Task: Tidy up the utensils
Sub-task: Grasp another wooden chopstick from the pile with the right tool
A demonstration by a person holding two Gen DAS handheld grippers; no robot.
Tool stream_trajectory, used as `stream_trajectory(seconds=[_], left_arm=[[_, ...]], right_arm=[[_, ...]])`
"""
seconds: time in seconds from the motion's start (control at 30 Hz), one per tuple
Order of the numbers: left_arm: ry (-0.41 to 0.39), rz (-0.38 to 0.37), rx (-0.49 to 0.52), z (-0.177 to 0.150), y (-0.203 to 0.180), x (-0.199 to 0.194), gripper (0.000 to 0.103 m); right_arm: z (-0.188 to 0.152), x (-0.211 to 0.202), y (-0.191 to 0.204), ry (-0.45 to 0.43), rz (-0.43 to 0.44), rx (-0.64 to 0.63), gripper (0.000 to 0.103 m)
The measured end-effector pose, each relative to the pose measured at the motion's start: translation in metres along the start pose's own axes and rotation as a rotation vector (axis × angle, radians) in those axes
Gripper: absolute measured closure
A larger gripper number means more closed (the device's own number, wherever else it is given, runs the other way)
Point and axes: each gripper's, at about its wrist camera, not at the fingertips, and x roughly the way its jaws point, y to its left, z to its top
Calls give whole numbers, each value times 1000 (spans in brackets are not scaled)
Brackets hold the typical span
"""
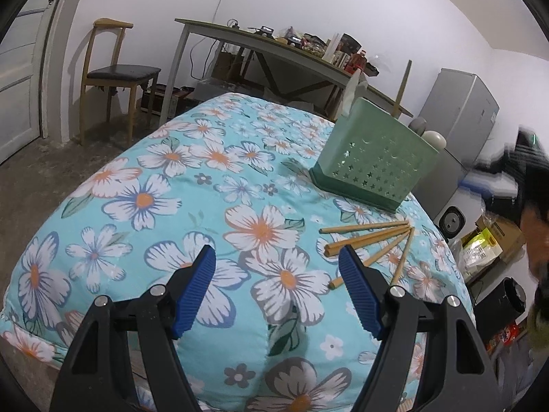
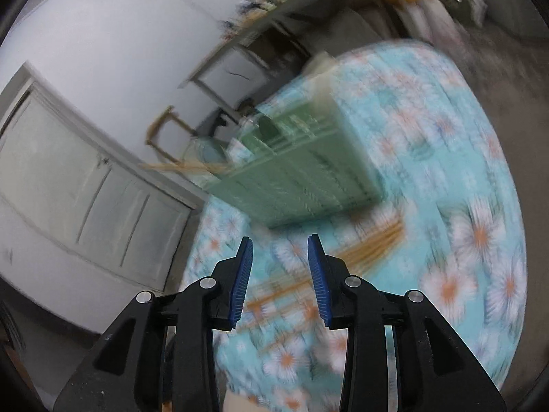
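Observation:
A pale green utensil holder (image 1: 374, 158) with star cut-outs stands on the floral tablecloth (image 1: 171, 206), with a white utensil and a wooden chopstick upright in it. Several wooden chopsticks (image 1: 370, 240) lie fanned out in front of it. My left gripper (image 1: 278, 257) hovers open over the cloth, left of the chopsticks, with nothing between its blue pads. The right wrist view is blurred and tilted. In it my right gripper (image 2: 279, 250) is open and empty above the chopsticks (image 2: 370, 243), near the holder (image 2: 302, 171).
A grey side table (image 1: 274, 51) cluttered with small items stands by the back wall, a wooden chair (image 1: 116, 75) to its left. A grey fridge (image 1: 459, 110), boxes and appliances crowd the right side. A door (image 2: 68, 189) is at the left. A person's blurred head (image 1: 535, 189) is at the right edge.

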Motion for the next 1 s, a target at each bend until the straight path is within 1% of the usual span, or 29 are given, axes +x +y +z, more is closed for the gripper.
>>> stream_trajectory(seconds=[0.1, 0.13, 0.27, 0.3, 0.43, 0.63, 0.9, 1.0], left_arm=[[14, -5, 12, -1, -5, 2, 31], [20, -8, 18, -2, -8, 2, 31], [26, -11, 37, -5, -15, 0, 31], [26, -11, 38, -5, -16, 0, 31], [25, -8, 37, -6, -17, 0, 31], [44, -7, 27, -5, -15, 4, 31], [60, -4, 14, -5, -12, 9, 31], [59, -3, 16, -5, -13, 9, 31]], right_arm=[[-22, 17, -47, 55, 25, 200, 69], [-27, 23, -56, 63, 38, 241, 70], [-35, 43, -75, 61, 78, 342, 74], [-34, 51, -81, 61, 83, 377, 77], [-30, 71, -95, 73, 73, 455, 83], [-27, 86, -108, 69, 66, 511, 94], [-22, 91, -115, 57, 76, 525, 96], [-27, 87, -123, 50, 93, 532, 96]])
